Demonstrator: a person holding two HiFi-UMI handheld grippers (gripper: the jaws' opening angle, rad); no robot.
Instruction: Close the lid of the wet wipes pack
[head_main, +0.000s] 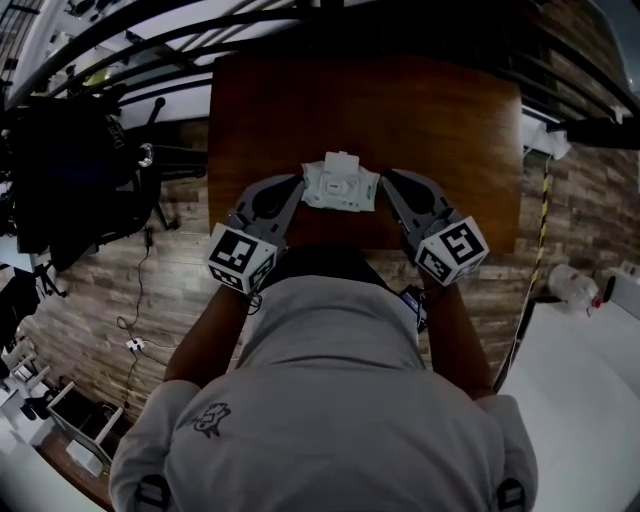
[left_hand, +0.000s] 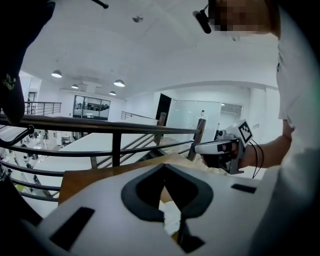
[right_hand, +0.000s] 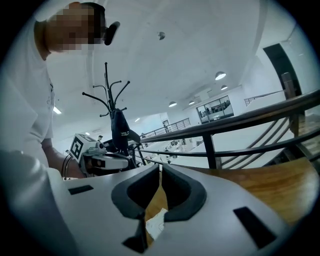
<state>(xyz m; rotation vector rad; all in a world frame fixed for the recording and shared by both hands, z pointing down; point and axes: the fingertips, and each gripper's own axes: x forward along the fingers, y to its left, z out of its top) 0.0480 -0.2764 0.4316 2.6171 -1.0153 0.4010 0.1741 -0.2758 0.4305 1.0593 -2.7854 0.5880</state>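
A white wet wipes pack (head_main: 340, 189) lies at the near middle of the brown wooden table (head_main: 440, 120). Its lid (head_main: 342, 160) stands open at the far side. My left gripper (head_main: 299, 181) is shut and empty, with its tips just left of the pack. My right gripper (head_main: 386, 176) is also shut and empty, just right of the pack. In the left gripper view the jaws (left_hand: 164, 166) meet at the tips, and a bit of the pack (left_hand: 171, 218) shows below them. In the right gripper view the jaws (right_hand: 160, 168) meet too, above a corner of the pack (right_hand: 156, 224).
A dark metal railing (head_main: 150, 40) runs behind the table. A coat stand with dark garments (head_main: 60, 160) stands at the left. A white table (head_main: 590, 360) is at the right, with a striped strip (head_main: 545, 200) beside it. The person's body fills the near edge.
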